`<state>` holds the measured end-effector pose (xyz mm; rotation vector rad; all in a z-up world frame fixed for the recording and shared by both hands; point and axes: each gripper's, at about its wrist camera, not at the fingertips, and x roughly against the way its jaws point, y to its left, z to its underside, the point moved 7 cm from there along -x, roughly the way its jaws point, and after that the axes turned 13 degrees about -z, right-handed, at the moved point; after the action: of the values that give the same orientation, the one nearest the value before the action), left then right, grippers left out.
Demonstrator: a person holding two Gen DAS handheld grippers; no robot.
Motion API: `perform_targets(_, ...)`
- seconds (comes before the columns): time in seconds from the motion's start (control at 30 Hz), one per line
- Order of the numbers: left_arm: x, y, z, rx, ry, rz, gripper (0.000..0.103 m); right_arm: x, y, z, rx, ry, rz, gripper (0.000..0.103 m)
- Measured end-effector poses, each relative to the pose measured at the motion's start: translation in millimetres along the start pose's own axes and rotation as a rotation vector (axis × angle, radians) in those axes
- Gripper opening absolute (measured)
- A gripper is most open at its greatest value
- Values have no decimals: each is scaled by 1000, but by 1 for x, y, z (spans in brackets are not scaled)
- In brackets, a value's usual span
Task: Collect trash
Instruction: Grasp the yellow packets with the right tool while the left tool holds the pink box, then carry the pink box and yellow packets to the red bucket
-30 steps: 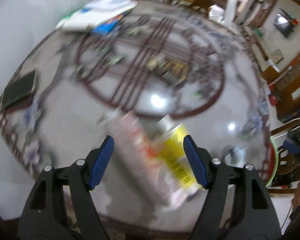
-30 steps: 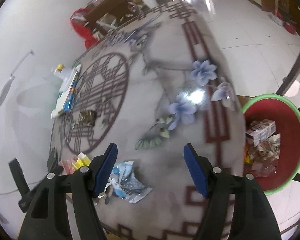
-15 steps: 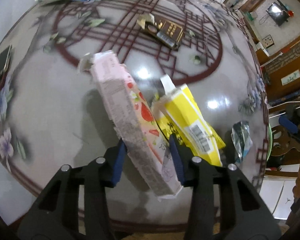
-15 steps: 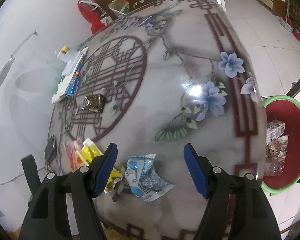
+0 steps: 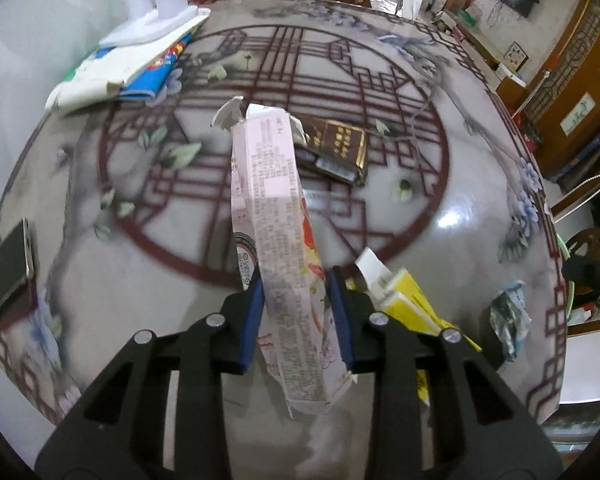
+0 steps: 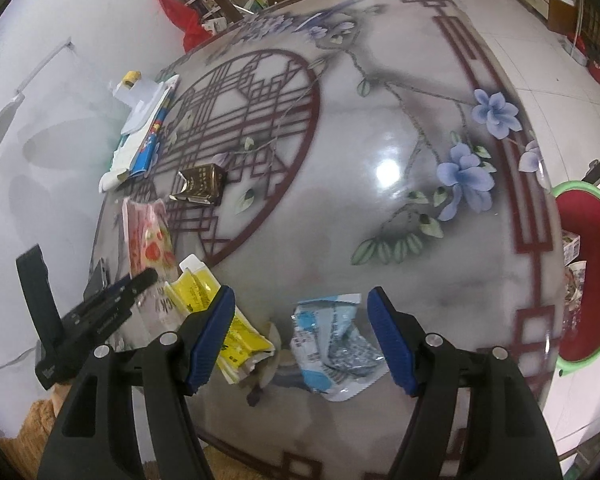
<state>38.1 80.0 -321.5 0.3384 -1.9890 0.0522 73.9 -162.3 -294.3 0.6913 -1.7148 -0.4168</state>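
On the round table (image 6: 380,80), patterned with a dark red lattice circle and blue flowers, the leftmost things in the right wrist view are a white and blue stack of packaging (image 6: 144,136) at the far left edge, with a dark phone (image 5: 6,276) lying nearer along that same edge. Next to the right, the left gripper (image 5: 298,300) is closed on a long pink carton (image 5: 278,248), its blue pads pressed against the carton's two sides near the lower end; the carton sticks forward out of the jaws, its torn top flap pointing toward the table's centre. Just right of that carton lies a yellow carton (image 6: 216,316) near the front edge, touching the table. Beyond these, inside the lattice circle, sits a dark brown and gold box (image 6: 200,184), flattened at one end. Further right, the right gripper (image 6: 302,336) hangs wide open and empty above a crumpled blue and white wrapper (image 6: 332,344), which lies between its spread fingers by the front edge. Past the right edge of the table stands a red bin with a green rim (image 6: 588,280), already holding some rubbish.
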Motion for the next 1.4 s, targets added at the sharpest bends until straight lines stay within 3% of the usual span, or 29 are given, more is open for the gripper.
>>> perform_targets(0.23,-5,14,-11,-41,-26,4,31,-22,19,9,9,28,5,67)
perform_targets(0.9,-15,37,-23,-115,-13,99,31,-115,77,54,168,242,61,72)
perform_targets(0.97,-14,39,-26,-109,-11,113,31,-120,79,54,192,240,77,67)
perform_targets(1.03,-12,39,-29,-107,-18,120,31,-123,79,56,204,242,91,44)
perform_targets(1.13,-5,37,-36,-99,-39,144,31,-116,81,52,189,209,63,32)
perform_targets(1.4,27,19,-57,-105,-121,206,31,-61,80,17,136,-14,39,31)
